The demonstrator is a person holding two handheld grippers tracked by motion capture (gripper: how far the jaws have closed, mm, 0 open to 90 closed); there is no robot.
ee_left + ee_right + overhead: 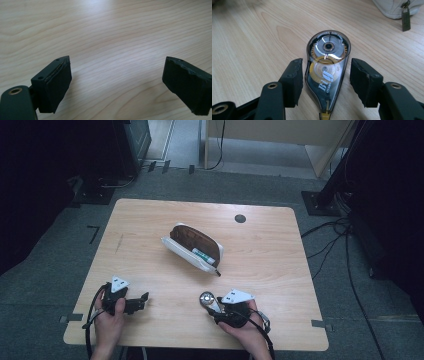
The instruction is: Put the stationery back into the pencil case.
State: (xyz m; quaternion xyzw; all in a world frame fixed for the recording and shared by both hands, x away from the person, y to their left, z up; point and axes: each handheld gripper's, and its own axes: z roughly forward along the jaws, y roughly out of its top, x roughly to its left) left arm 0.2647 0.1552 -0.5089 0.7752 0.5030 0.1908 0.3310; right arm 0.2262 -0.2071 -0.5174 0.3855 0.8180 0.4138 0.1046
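left tongs [145, 298]: low at the near left of the bench, held level, jaws spread wide apart with nothing between them.
left hand [111, 317]: wrapped round the body from behind.
right tongs [207, 301]: near right, jaws parted, pads touching nothing.
right hand [240, 325]: gripping from behind, forearm coming in from the near edge.

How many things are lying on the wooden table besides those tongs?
2: a white fabric zip pouch, open at the table's middle, and a clear teardrop-shaped correction tape dispenser near the front edge. The pouch holds a tube; more may be hidden inside.
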